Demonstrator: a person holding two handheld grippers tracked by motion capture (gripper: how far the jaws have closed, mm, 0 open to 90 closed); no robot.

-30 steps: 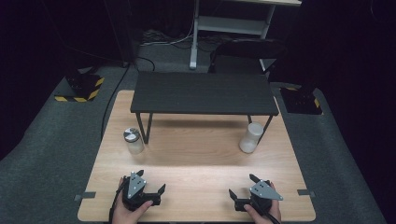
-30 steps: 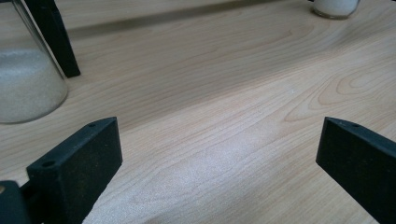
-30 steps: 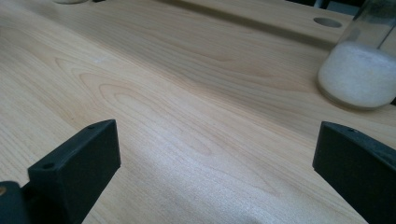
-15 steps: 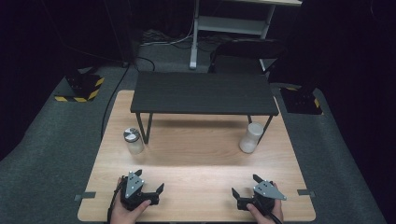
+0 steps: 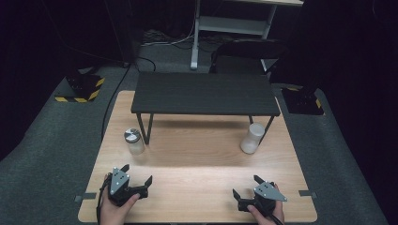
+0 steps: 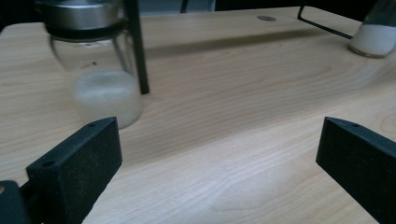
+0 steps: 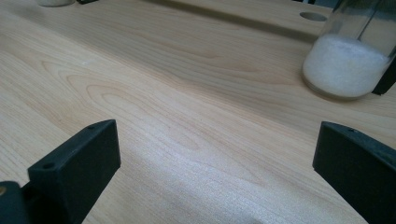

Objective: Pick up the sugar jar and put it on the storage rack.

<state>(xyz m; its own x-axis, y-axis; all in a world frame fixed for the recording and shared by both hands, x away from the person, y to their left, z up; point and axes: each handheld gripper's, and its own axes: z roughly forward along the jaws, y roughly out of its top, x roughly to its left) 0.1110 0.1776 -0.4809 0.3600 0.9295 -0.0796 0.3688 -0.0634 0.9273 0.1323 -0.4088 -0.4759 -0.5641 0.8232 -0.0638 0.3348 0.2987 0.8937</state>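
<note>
Both grippers wait at the near edge, nothing picked up yet.

Your left gripper and right gripper rest with jaws spread wide and empty. The steel-capped jar stands just in front of the black shelf's left leg, the uncapped jar by its right leg. Next, I judge, you reach forward and straddle a jar.
</note>
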